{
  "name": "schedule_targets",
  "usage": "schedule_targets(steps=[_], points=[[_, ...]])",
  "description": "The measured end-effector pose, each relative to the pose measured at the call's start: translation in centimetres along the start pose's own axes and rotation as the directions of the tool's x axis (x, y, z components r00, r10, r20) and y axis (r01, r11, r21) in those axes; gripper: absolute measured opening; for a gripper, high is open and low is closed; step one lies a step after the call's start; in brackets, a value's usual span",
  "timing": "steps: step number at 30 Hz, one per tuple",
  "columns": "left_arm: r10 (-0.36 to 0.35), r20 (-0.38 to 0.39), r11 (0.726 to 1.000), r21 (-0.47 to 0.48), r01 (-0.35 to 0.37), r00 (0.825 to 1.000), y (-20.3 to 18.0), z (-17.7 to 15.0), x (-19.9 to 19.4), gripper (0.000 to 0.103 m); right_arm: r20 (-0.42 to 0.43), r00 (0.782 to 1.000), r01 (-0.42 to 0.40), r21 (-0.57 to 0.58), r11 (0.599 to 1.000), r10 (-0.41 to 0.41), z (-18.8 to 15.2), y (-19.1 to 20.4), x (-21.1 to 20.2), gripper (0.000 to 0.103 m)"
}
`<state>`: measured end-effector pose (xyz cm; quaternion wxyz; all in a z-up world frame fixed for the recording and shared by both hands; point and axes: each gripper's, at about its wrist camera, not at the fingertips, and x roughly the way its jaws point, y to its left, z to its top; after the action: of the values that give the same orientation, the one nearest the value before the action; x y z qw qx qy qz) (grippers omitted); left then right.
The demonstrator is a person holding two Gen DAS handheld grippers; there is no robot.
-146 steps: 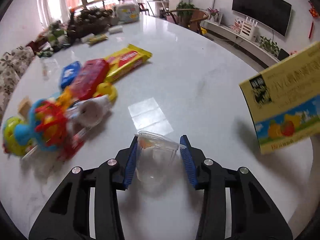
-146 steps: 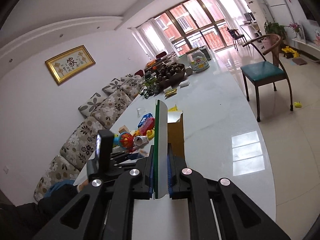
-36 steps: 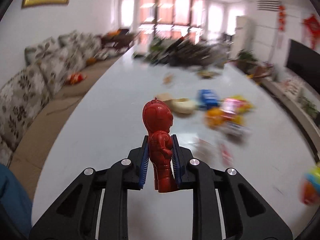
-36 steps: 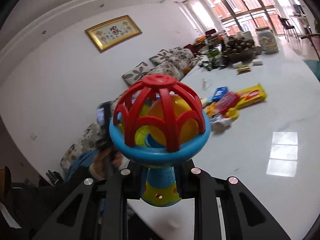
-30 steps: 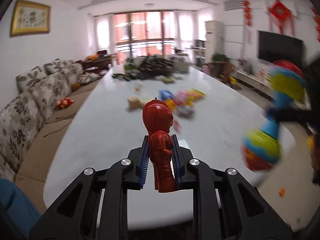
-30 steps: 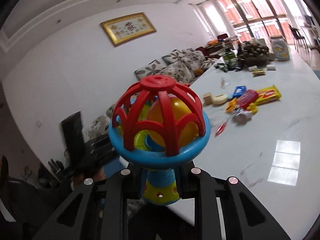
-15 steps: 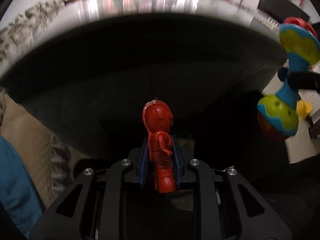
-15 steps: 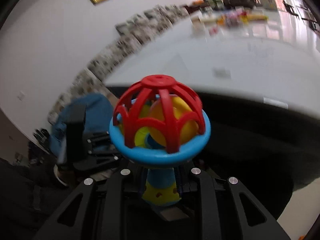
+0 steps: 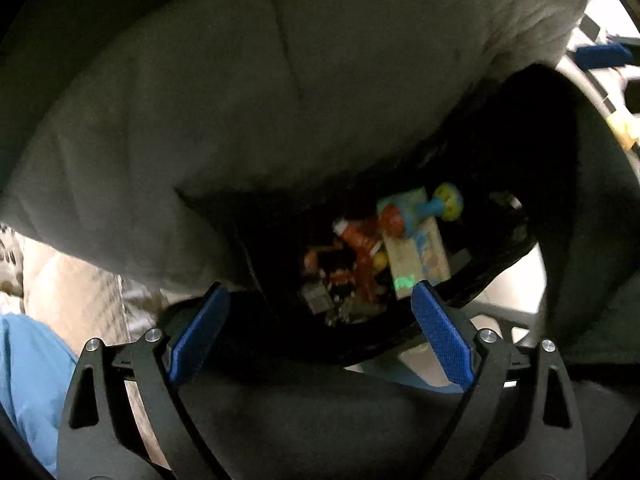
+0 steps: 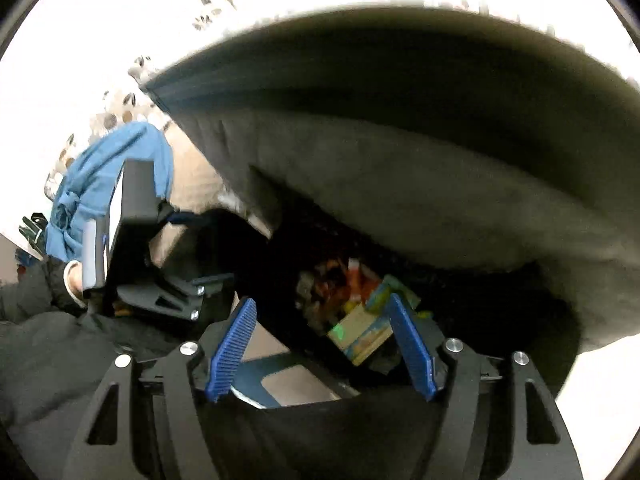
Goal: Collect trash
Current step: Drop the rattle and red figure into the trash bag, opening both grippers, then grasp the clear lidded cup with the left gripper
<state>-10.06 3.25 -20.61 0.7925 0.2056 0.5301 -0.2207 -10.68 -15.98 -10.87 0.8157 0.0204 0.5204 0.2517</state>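
Observation:
Both grippers hang open and empty over a black trash bin [image 9: 492,268] under the table. In the left wrist view my left gripper [image 9: 320,312] looks down into it. Inside lie the red figure [image 9: 362,248], the blue and yellow rattle [image 9: 424,210], a yellow box [image 9: 420,256] and other blurred trash. In the right wrist view my right gripper [image 10: 320,324] is above the same bin [image 10: 280,280]; the yellow box [image 10: 360,332] and red pieces [image 10: 354,276] show between its fingers. The left gripper [image 10: 176,280] shows at the left there.
The dark underside of the table [image 9: 280,100] fills the upper half of both views, with its rim [image 10: 360,12] close above. A blue sleeve [image 10: 100,184] and dark clothing [image 10: 48,352] are at the left. Pale floor [image 9: 52,288] shows beside the bin.
Both grippers have opened. The red figure has left the left gripper and the rattle has left the right one; both now lie in the bin. Both grippers moved lower and closer to it.

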Motion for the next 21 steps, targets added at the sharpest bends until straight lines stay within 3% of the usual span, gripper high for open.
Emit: schedule_targets(steps=[4,6,8,9,11,15,17,21], points=[[-0.022,0.134,1.0,-0.001,0.022,0.991,0.0,1.7,-6.0,0.09,0.088,0.995,0.058,-0.077,0.995,-0.051,3.4,2.1,-4.3,0.07],[-0.014,0.205,1.0,0.0,0.014,0.979,0.3,3.0,-9.0,0.09,0.155,0.987,0.05,-0.102,0.993,-0.034,6.1,2.4,-6.9,0.071],[-0.012,0.304,1.0,0.003,0.012,0.953,0.7,4.2,-12.7,0.09,0.215,0.976,0.04,-0.108,0.993,-0.016,8.8,2.1,-9.0,0.074],[-0.013,0.34,1.0,0.0,0.013,0.94,0.9,4.8,-13.9,0.09,0.255,0.967,0.052,-0.109,0.993,-0.023,10.6,1.6,-10.1,0.081],[-0.012,0.406,1.0,-0.019,0.021,0.914,1.5,5.9,-16.3,0.092,0.309,0.948,0.108,-0.107,0.988,-0.071,13.9,0.0,-11.1,0.086],[0.016,0.5,0.996,-0.081,0.029,0.866,2.7,8.7,-19.0,0.092,0.333,0.928,0.18,-0.014,0.983,-0.166,21.6,-6.2,-9.3,0.086],[0.027,0.524,0.991,-0.127,0.047,0.851,3.3,10.1,-19.3,0.093,0.326,0.917,0.236,0.018,0.972,-0.229,24.8,-8.8,-7.2,0.082],[0.006,0.515,0.973,-0.2,0.114,0.857,4.6,12.1,-18.7,0.093,0.271,0.927,0.299,-0.119,0.947,-0.258,29.8,-9.6,-2.8,0.066]])
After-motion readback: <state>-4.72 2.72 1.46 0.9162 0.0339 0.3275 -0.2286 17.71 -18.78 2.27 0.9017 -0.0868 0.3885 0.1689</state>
